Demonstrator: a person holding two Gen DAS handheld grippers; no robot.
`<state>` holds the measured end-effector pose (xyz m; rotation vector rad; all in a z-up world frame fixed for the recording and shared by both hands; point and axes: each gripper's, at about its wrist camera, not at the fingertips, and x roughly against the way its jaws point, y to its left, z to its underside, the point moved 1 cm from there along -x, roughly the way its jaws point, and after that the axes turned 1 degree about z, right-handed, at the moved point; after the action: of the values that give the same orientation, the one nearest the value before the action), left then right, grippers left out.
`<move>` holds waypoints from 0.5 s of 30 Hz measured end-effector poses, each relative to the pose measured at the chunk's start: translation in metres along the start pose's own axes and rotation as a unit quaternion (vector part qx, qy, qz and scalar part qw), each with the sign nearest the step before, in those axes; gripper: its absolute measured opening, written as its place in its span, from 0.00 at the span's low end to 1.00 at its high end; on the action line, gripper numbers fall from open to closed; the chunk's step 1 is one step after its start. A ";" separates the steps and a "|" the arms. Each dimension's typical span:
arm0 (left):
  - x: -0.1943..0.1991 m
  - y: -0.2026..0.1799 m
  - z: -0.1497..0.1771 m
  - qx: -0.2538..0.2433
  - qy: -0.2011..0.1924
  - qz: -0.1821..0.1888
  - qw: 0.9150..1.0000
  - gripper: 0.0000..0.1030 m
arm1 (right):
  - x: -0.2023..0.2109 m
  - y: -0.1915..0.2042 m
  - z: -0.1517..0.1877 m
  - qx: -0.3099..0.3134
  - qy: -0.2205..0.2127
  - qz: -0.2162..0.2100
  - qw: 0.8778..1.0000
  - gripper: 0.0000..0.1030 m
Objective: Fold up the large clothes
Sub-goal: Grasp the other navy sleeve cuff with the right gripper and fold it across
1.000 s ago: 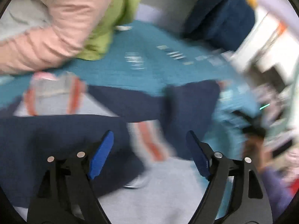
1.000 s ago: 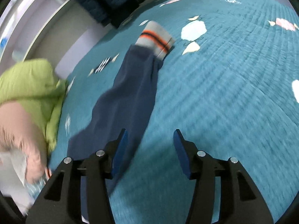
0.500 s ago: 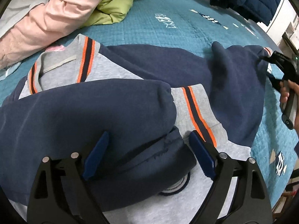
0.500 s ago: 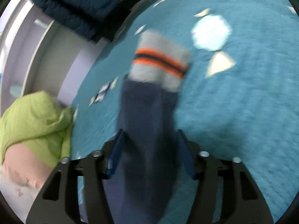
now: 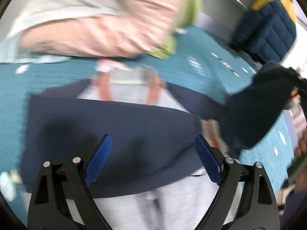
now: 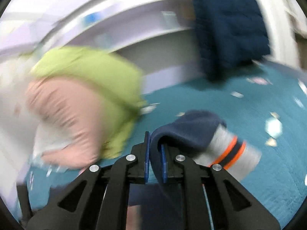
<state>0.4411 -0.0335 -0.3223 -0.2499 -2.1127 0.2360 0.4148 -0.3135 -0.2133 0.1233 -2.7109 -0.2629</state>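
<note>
A navy and grey sweatshirt with orange-striped ribbed cuffs (image 5: 119, 126) is spread on a teal quilted bedspread with pale printed patches (image 6: 278, 182); most of it lies flat beneath the left gripper (image 5: 151, 160), one sleeve already laid across the body. The far sleeve (image 6: 191, 130) is raised clear of the bed, pinched by the right gripper (image 6: 155, 157).

Right jaws: clenched on the navy fabric just above the cuff, which droops off to the right. Left jaws: spread wide, nothing between them, held above the navy body.

Handling, as judged: soft, thick fleece, light to moderate in weight, limp. It drapes and sags wherever it is unsupported, so a single pinch carries a sleeve but not the body. The ribbed cuff and hem are firmer and less likely to slip; these, or a doubled edge, are judged the best places to take hold. No fragility.

Surroundings: a pink padded garment (image 5: 99, 26) and a lime-green one (image 6: 99, 76) are heaped at the far side of the bed, near the collar; a dark blue quilted jacket (image 6: 228, 28) is at the head. Both views are motion-blurred, so whether the heap touches the collar cannot be told. It may crowd any fold toward that side.
</note>
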 end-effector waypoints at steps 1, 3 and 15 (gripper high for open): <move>0.014 0.019 -0.003 0.010 -0.010 -0.015 1.000 0.85 | -0.003 0.036 0.007 0.032 0.004 -0.013 0.999 0.09; 0.035 0.048 -0.005 0.027 -0.022 -0.038 0.999 0.85 | -0.014 0.099 0.026 0.053 0.025 -0.056 0.997 0.09; 0.113 0.187 0.024 0.100 -0.032 -0.129 0.986 0.85 | -0.126 0.296 0.214 0.114 0.306 -0.136 0.935 0.50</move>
<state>0.3780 0.1748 -0.2931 0.1520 -2.1393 0.3029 0.4282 0.0274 -0.3951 0.5523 -2.0839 0.0201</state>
